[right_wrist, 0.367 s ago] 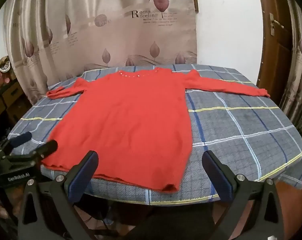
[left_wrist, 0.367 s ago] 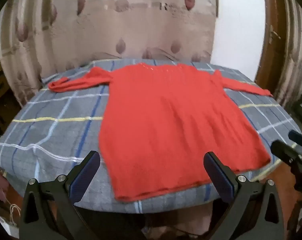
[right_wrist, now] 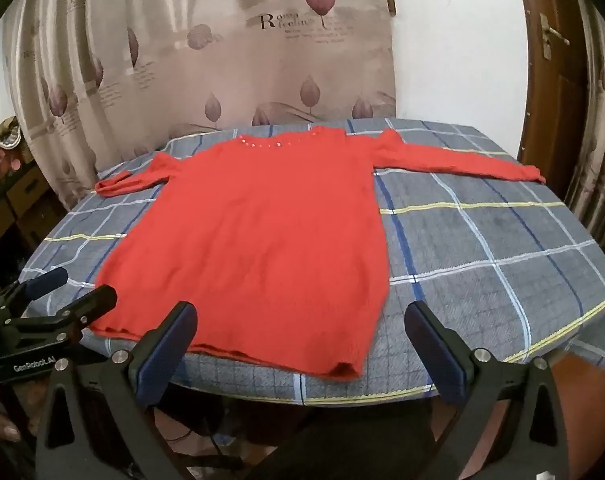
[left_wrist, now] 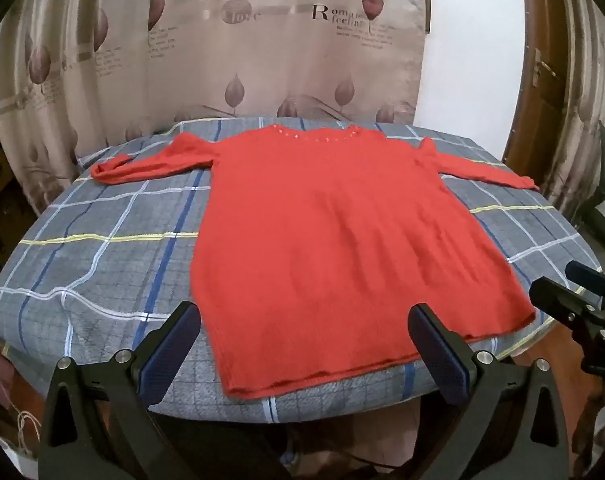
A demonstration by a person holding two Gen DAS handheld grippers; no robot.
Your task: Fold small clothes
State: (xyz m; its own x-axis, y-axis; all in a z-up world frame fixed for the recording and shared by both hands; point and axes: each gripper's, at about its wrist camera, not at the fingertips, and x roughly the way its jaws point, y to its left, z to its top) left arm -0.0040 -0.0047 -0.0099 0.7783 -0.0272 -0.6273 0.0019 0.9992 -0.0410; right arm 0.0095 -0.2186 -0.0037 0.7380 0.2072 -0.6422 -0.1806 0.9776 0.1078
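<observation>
A red long-sleeved sweater (left_wrist: 342,240) lies flat on the table, neckline at the far side, both sleeves spread out, hem at the near edge. It also shows in the right wrist view (right_wrist: 254,240). My left gripper (left_wrist: 304,320) is open and empty, hovering just before the near table edge, over the hem. My right gripper (right_wrist: 302,320) is open and empty, by the hem's right corner. The right gripper shows at the right of the left wrist view (left_wrist: 570,292); the left gripper shows at the left of the right wrist view (right_wrist: 62,292).
The table wears a grey plaid cloth (left_wrist: 102,264) with blue, white and yellow lines. A leaf-print curtain (left_wrist: 262,48) hangs behind. A wooden door (right_wrist: 554,80) stands at the right. Boxes (right_wrist: 18,200) sit at the left.
Both grippers have shifted a little: the left view tilted up, the right view swung slightly right. The sweater has not moved.
</observation>
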